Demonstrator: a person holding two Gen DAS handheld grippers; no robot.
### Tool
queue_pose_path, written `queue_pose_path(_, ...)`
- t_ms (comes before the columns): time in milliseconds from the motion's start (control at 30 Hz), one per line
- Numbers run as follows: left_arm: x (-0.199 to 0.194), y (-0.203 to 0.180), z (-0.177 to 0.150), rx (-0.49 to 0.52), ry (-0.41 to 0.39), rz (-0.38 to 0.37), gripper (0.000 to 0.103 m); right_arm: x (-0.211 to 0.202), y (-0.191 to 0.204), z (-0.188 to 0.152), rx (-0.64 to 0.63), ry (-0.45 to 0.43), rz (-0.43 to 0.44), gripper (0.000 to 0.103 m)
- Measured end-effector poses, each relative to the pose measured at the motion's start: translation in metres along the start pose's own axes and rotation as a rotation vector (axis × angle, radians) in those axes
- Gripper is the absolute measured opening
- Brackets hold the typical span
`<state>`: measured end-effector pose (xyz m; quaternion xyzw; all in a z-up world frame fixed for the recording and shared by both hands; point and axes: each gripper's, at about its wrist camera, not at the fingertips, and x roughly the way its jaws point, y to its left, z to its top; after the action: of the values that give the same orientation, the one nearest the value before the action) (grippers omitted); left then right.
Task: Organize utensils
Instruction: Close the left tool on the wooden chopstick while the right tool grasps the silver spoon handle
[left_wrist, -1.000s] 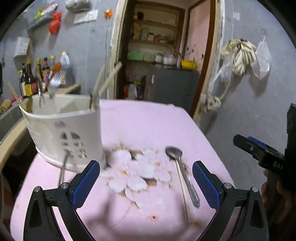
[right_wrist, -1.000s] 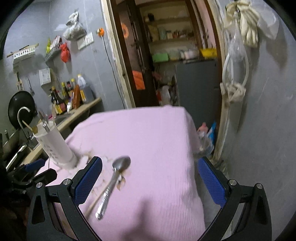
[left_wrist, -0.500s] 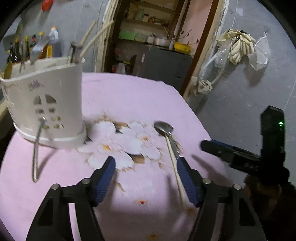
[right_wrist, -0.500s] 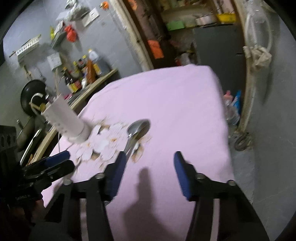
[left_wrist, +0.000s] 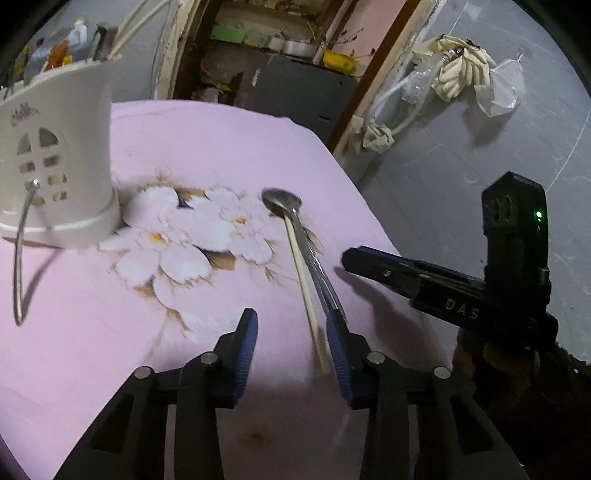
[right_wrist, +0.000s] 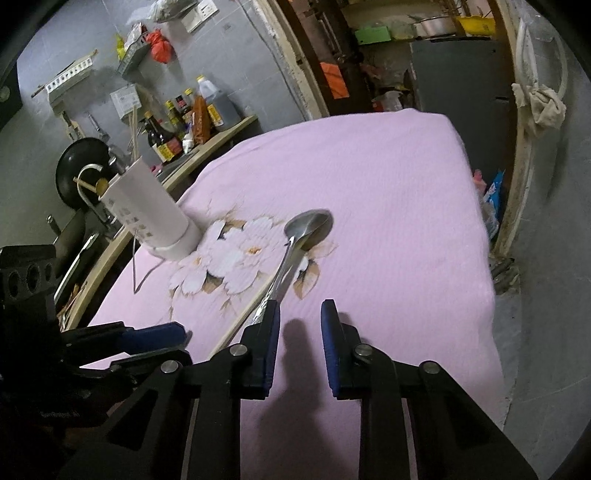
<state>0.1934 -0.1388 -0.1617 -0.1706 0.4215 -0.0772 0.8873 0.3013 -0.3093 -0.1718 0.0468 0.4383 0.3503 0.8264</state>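
We see a worktop (left_wrist: 92, 350) under a pink cloth printed with white flowers, in a grey-walled kitchen. Nearest us, the left tool (left_wrist: 291, 334) hangs low with its blue pads apart, the wooden chopstick (left_wrist: 306, 291) end lying between them. The right tool (right_wrist: 300, 314) is also parted, gripping nothing. A long silver metal spoon (left_wrist: 306, 251) lies beside the chopstick. Farther left stands a white perforated utensil holder (left_wrist: 55, 155), with a wire handle (left_wrist: 18, 258) resting on the cloth.
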Motion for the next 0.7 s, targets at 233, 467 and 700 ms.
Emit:
queue_pose_path(233,0.007,-0.004,-0.004,0.006,0.050,-0.025,0.024,0.001,0.002,-0.002,-0.001,0.014,0.001,0.018)
queue_pose_path(467,0.015,-0.012,-0.003,0.048,0.083,0.013,0.015,0.000,0.001,-0.001,-0.001,0.023,0.002,0.018)
queue_pose_path(700,0.012,-0.002,-0.002,0.012,0.080,0.052,0.005,0.003,0.005,0.000,0.000,0.048,0.027,0.018)
